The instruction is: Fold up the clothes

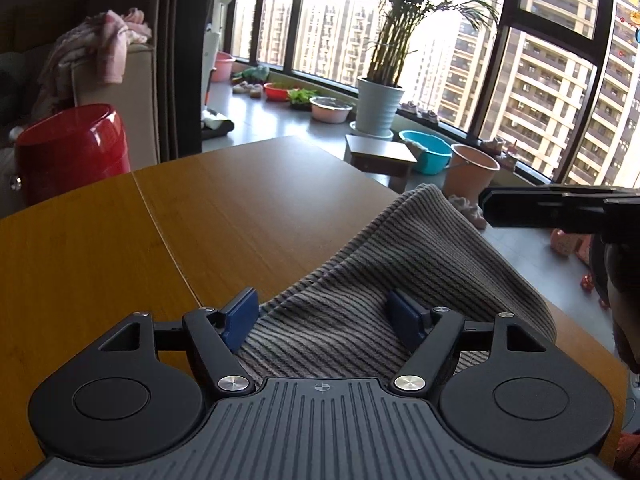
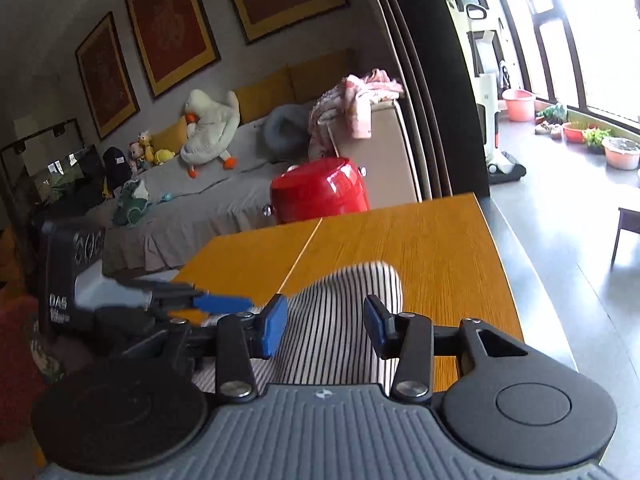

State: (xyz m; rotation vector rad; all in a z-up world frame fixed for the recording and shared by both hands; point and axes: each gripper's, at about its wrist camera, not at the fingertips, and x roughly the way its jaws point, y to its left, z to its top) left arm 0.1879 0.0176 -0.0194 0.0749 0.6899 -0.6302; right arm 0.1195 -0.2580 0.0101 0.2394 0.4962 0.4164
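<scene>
A grey-and-dark striped knit cloth (image 1: 400, 248) lies on the orange wooden table (image 1: 240, 200), and its far right part rises off the top in a tent. My left gripper (image 1: 324, 316) is open and low over the cloth's near part. Its left pad is at the hem, its right pad rests on the fabric, and neither squeezes it. In the right wrist view my right gripper (image 2: 325, 329) is shut on a thick fold of the striped cloth (image 2: 332, 300), which fills the gap between the blue pads. The right gripper (image 1: 486, 210) shows side-on beside the raised peak. The left gripper (image 2: 224, 304) sits at the cloth's left edge.
A red round container (image 1: 72, 148) stands past the table's far left edge, beside a sofa arm draped with pink clothes (image 1: 108, 44). On the floor by the windows are a potted palm (image 1: 378, 108), a small stool (image 1: 380, 156) and several plastic basins. The table edge (image 2: 504, 280) runs close on the right.
</scene>
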